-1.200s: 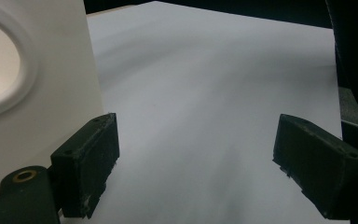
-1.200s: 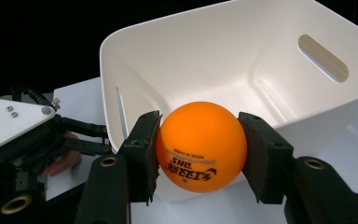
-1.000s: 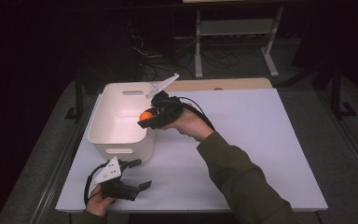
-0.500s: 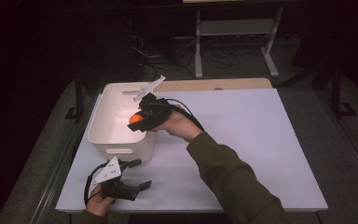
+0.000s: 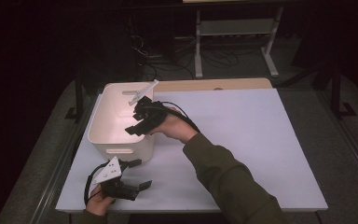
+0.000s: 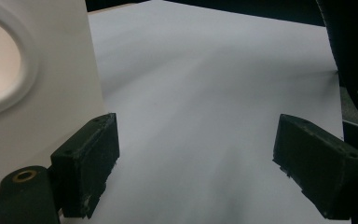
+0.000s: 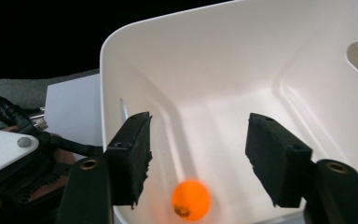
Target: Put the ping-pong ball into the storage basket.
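Down inside the white bin (image 7: 242,70) lies the orange ball (image 7: 190,199), a small, smooth, glossy sphere with a dark printed mark on its skin. It sits on the bin's floor close to one wall, below the right claw (image 7: 196,156) and between the lines of its two jaws, free of both pads. The right claw's jaws have just been opening; they now stand partly apart with nothing gripped, the ball loose beneath them. Its pads are blocky black foam, rough and frayed along the edges.

The bin is moulded plastic, matt and smooth, with rounded corners, a rolled rim and oval handle slots cut into its end walls. In the high view the right claw (image 5: 142,122) hangs over the bin's (image 5: 103,122) open top, tilted down into it, a hand and an olive sleeve behind it.

The left claw (image 6: 196,163) rests low on the worktop (image 6: 205,93), just beside the bin's outer wall (image 6: 37,93), its jaws spread wide and empty. From above, the left claw (image 5: 135,175) lies in front of the bin's near end wall, well apart from the right one, with its grey three-cornered plate on top. The worktop is a flat, pale, matt sheet. Nothing lies between the right claw and the ball.
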Tool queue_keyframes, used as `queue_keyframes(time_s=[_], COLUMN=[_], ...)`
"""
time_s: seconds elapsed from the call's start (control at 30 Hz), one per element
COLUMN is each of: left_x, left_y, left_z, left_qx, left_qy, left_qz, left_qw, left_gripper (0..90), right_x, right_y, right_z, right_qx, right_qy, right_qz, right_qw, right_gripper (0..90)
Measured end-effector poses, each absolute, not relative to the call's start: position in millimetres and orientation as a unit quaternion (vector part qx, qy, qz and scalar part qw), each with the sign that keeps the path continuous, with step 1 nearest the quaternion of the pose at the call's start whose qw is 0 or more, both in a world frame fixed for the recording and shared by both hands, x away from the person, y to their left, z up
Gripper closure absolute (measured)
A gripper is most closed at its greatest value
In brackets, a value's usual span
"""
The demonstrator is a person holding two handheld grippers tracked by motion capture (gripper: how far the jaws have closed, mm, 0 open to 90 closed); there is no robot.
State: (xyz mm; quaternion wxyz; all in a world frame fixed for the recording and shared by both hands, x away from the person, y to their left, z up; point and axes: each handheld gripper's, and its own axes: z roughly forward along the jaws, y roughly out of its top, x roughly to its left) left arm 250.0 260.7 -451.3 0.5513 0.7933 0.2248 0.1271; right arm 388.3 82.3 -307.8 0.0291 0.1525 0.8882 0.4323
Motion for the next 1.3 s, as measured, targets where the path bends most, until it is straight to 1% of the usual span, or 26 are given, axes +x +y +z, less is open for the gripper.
queue_keyframes(time_s=[0.27, 0.53, 0.97, 1.1, 1.3], left_x=[250, 250, 250, 250, 250], left_y=[261, 261, 262, 261, 261], left_z=[-451, -451, -451, -451, -451], left_qx=[0.794, 0.791, 0.792, 0.792, 0.793], left_qy=[0.225, 0.225, 0.224, 0.224, 0.225], left_qz=[0.126, 0.125, 0.126, 0.125, 0.124], left_qw=[0.551, 0.554, 0.554, 0.554, 0.553], left_gripper=[14.1, 14.1, 14.1, 14.1, 14.1], right_x=[388, 383, 377, 374, 371], right_y=[68, 43, 3, -5, -17], right_z=[-305, -305, -318, -324, -336], right_qx=[0.166, 0.177, 0.203, 0.211, 0.233], right_qy=[0.884, 0.879, 0.873, 0.870, 0.866], right_qz=[0.436, 0.440, 0.440, 0.439, 0.434], right_qw=[0.036, 0.044, 0.063, 0.072, 0.088], right_gripper=[32.8, 31.5, 25.7, 22.1, 13.5])
